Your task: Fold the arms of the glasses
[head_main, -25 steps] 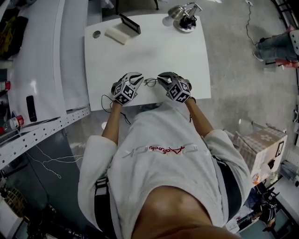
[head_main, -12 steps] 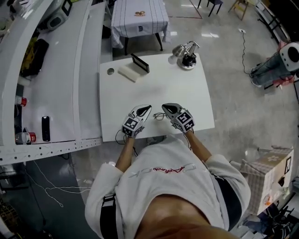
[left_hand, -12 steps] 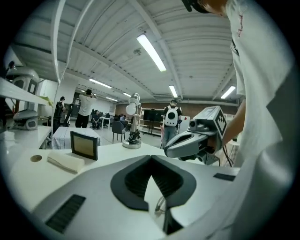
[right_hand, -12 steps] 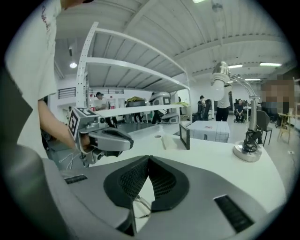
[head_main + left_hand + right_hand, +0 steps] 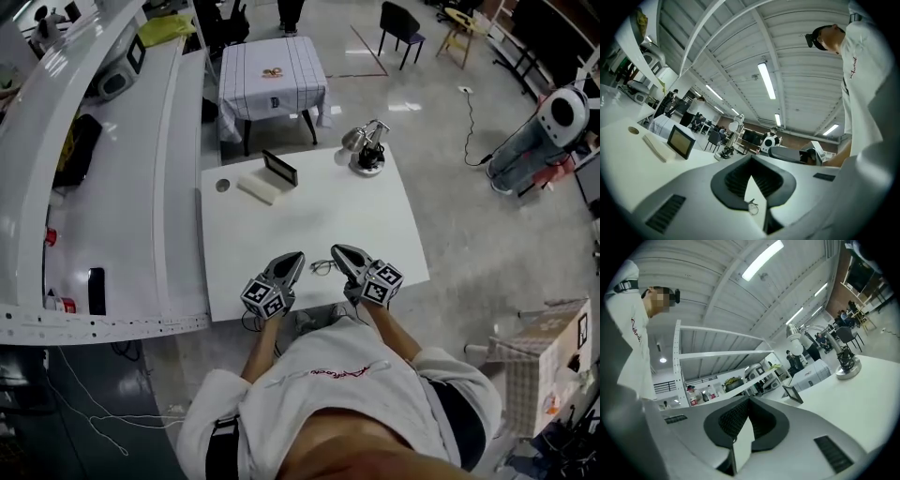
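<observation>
Thin wire-framed glasses (image 5: 322, 267) hang between my two grippers, above the front edge of the white table (image 5: 309, 206). My left gripper (image 5: 298, 256) has just been closing and is shut on one end of them. In the left gripper view a small piece of the glasses (image 5: 752, 207) shows in the seam of the left gripper (image 5: 751, 166). My right gripper (image 5: 336, 250) meets the other end of the frame. In its own view the right gripper (image 5: 749, 404) has its jaws pressed together, and almost nothing of the glasses shows there.
At the table's far side stand a desk lamp (image 5: 366, 150) and a small dark screen (image 5: 279, 169) on a white block (image 5: 258, 185). A long white bench (image 5: 112, 187) runs along the left. A cloth-covered table (image 5: 272, 75) stands beyond, a cardboard box (image 5: 548, 361) at the right.
Both grippers have risen off the table with the glasses between them and have rolled. Their jaws have closed. The head view has lifted and now takes in more of the room.
</observation>
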Tool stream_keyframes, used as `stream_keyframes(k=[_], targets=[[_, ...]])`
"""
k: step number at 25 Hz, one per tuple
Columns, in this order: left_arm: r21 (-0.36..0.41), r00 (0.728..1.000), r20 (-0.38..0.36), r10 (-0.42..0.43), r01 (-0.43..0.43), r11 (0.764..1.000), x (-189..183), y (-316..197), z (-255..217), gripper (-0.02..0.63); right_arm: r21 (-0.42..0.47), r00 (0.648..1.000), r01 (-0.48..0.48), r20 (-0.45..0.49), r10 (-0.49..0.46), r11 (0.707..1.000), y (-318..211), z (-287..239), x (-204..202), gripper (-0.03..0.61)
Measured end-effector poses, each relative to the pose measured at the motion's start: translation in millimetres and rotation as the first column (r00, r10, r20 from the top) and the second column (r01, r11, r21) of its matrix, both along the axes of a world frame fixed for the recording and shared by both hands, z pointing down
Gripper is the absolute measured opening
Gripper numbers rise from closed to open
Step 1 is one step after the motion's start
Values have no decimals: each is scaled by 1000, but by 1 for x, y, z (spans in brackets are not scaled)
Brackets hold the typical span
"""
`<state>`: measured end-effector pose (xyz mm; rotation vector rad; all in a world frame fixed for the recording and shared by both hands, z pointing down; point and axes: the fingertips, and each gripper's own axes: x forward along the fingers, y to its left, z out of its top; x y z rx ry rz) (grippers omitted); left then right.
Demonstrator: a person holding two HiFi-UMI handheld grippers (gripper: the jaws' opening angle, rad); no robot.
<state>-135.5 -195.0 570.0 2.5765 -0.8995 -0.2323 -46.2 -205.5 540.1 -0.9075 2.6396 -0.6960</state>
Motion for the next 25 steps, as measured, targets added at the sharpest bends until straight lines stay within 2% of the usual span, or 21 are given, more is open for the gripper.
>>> stream_keyframes(k=[4, 12, 16, 20, 25], targets=[[22, 1000, 15, 8, -8, 1000, 5, 13, -8, 29, 53, 997, 8, -73, -4, 999, 14, -7, 1, 37], [74, 998, 44, 37, -40, 996, 38, 63, -24, 28, 105, 992, 9, -125, 5, 994, 60, -5, 32, 35], [69, 999, 32, 21, -23, 997, 60, 99, -25, 28, 107, 993, 19, -122, -6, 994, 99, -3, 54, 35], [63, 996, 89, 6, -12, 998, 89, 144, -15, 28, 116, 992, 41, -127, -26, 992, 141, 0, 77, 35], [41, 996, 86, -15, 11, 999, 115, 201, -7, 28, 109, 992, 51, -119, -38, 993, 192, 9, 99, 34]])
